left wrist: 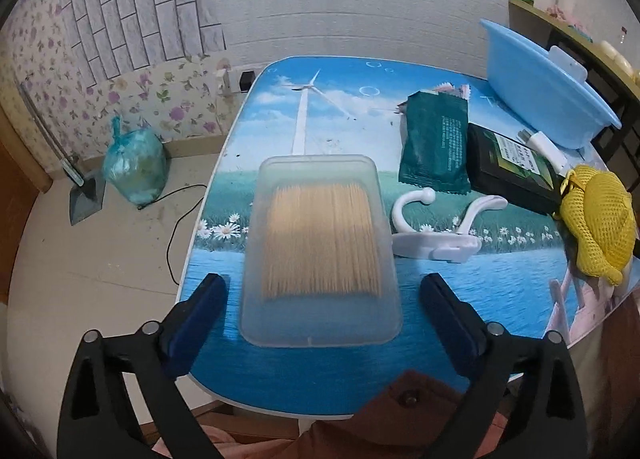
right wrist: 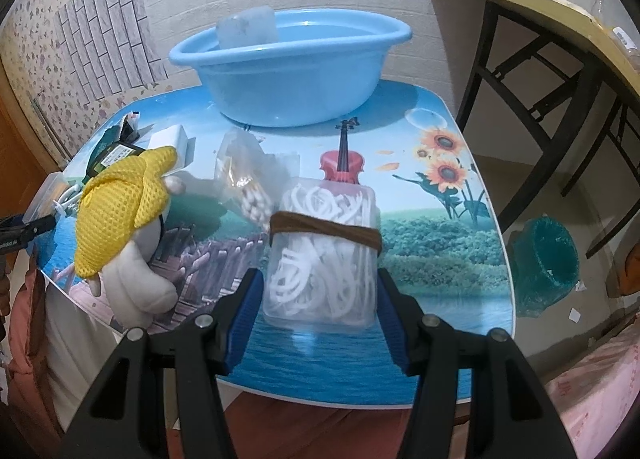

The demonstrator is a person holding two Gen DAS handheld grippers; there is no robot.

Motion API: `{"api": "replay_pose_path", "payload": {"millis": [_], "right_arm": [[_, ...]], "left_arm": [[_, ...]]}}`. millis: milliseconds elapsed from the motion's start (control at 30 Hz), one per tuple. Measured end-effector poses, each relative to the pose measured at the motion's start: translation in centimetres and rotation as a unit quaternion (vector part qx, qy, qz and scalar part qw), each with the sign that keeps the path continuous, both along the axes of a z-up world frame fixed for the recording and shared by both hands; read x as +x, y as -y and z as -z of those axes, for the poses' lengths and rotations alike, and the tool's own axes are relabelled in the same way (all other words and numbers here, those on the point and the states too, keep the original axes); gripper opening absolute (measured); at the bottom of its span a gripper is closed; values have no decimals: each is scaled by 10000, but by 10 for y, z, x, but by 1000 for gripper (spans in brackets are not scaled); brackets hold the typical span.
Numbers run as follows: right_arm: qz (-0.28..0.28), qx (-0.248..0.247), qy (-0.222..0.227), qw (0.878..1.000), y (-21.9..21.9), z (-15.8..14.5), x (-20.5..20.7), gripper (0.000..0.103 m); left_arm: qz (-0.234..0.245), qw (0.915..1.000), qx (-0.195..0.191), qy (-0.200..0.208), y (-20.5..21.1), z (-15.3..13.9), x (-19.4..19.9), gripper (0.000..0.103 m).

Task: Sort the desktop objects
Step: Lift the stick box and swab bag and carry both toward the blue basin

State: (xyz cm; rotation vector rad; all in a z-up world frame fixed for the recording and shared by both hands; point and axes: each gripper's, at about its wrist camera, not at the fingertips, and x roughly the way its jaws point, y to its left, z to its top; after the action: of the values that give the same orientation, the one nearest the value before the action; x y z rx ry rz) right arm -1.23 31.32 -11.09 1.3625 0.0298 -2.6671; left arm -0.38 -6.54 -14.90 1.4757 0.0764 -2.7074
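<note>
A clear box of toothpicks (left wrist: 320,247) lies on the picture-printed table (left wrist: 500,291). My left gripper (left wrist: 322,299) is open, one finger on each side of the box's near end, with gaps. A clear box of white floss picks (right wrist: 326,255), bound by a brown band, lies between the fingers of my right gripper (right wrist: 320,295). The right jaws stand close beside its near end; I cannot tell whether they touch it. A blue basin (right wrist: 288,67) stands at the table's far side with a clear box (right wrist: 248,27) in it.
A plush toy in a yellow mesh hat (right wrist: 124,211) stands at the table's near edge. A white hook (left wrist: 436,231), a green packet (left wrist: 436,147), a dark box (left wrist: 516,167) and a bag of small items (right wrist: 248,183) lie around. A second table (right wrist: 560,19) stands right.
</note>
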Motion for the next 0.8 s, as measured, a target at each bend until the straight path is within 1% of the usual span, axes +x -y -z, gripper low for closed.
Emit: {"api": "replay_pose_path", "payload": {"millis": [67,133,233,367,433,500,533,567,700,800], "right_arm": [[6,-3,-18,10000,0,0,0,56],[18,10,-30,10000,0,1,0,56],[34,35,-55,10000,1,1,-1,56],[59,3,-3,10000,0,3,-2,56],[68,-29,-8,10000,-1,3,-2,56],[67,-64,-45,9999,-1,2,-1,55],[69,-89,-79,9999,-2,1,-1,55],[74,-114,-106,9999,-3,0,-1,55],[94,-115,-136,9998,-3,-3,-1,54],[114,-152,-281,9994,-3,-9,1,54]], "left_arm": [[-85,10000,0,4,2,1,0,103],[-168,9998,-8,-108,1,2,2,103],[-241,9996,-10,-164,1,2,2,103],[-188,9997,-2,-178,2,2,2,103],[-137,9997,87,-203,3,0,3,102],[-153,9992,129,-337,5,-2,5,90],[-160,9990,45,-406,5,-3,6,73],[-157,9989,-33,-442,4,-4,7,60],[-129,9988,-24,-472,4,-4,6,60],[-103,9987,15,-496,3,-8,7,60]]}}
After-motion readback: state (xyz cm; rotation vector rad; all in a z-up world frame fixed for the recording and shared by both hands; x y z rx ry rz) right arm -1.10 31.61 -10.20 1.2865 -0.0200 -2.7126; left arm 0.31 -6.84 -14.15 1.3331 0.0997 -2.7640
